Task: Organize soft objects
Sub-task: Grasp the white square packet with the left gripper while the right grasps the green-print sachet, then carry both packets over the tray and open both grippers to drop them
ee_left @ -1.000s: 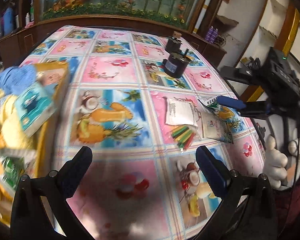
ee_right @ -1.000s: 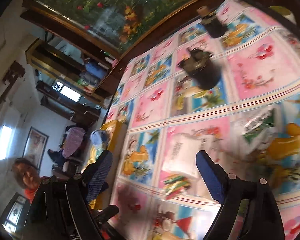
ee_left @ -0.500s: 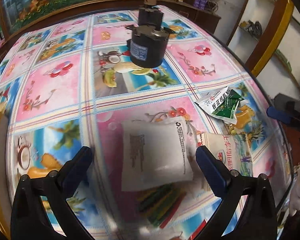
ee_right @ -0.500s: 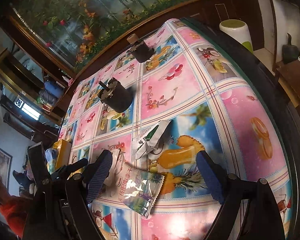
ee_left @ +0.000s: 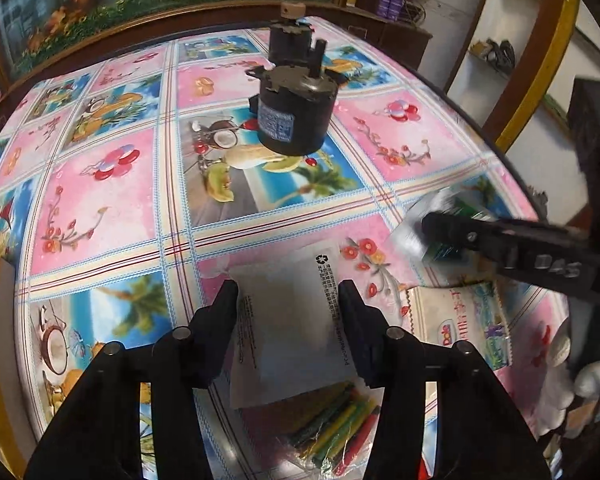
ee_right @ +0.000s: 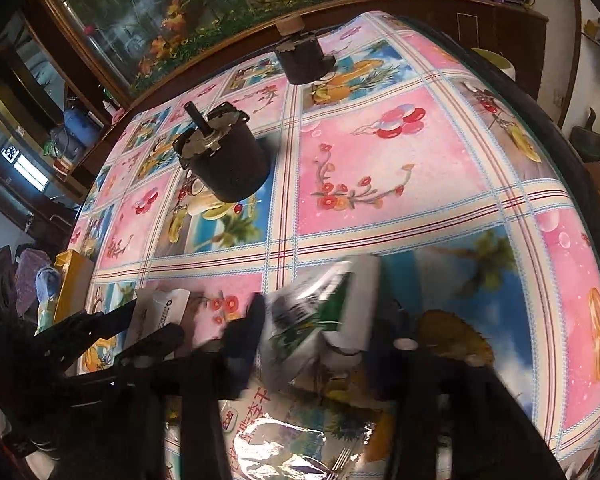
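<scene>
L gripper (ee_left: 287, 312): fingers pinching white packet (ee_left: 296, 344) by its edges, presumably for lifting off desk (ee_left: 100, 200). R gripper (ee_right: 320, 320): fingers pinching green sachet (ee_right: 312, 312), likewise.

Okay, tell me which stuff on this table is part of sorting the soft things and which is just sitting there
Part of the job:
white packet, between the left gripper fingers
green and white packet, at the right gripper
foil snack bag
bag of coloured sticks

Just lying about:
near motor
far motor
</scene>
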`<state>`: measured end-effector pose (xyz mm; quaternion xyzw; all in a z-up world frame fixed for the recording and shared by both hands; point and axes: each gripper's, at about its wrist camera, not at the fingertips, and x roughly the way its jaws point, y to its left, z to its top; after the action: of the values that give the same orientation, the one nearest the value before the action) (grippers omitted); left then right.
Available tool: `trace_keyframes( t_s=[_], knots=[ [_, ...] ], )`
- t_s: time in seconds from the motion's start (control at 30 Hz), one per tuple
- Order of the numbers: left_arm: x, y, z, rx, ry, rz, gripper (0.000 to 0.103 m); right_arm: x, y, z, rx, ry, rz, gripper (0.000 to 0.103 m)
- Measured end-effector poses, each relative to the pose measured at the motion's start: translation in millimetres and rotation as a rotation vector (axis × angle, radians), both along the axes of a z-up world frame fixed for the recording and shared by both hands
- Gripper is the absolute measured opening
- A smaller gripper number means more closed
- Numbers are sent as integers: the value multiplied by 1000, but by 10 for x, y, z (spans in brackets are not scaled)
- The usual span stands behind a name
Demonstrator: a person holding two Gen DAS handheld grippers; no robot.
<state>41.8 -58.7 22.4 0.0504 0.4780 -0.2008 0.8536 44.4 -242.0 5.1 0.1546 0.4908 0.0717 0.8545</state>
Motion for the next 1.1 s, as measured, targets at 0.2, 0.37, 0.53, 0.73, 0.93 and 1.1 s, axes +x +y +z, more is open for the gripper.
trace_keyframes(
  t_s=[0.2,0.37,0.53,0.73,0.93,1.1],
  knots=[
    [-161,191,244,-79,-43,35,48,-112,-24,100,65,-45,-4,22],
    [-366,441,464,-166,-73,68,49,-245,4,342,77,-98,-4,22],
    [-572,877,661,-252,-93,138,49,-343,154,626,94,-150,27,22],
    [-765,1611,906,-225,-156,252,49,-365,624,878,113,-180,128,22],
    [-675,2456,906,-129,-168,403,49,-351,1341,1025,138,-190,263,22],
    [-584,2935,712,-113,-148,498,49,-305,1997,1042,162,-165,374,22]
  ],
)
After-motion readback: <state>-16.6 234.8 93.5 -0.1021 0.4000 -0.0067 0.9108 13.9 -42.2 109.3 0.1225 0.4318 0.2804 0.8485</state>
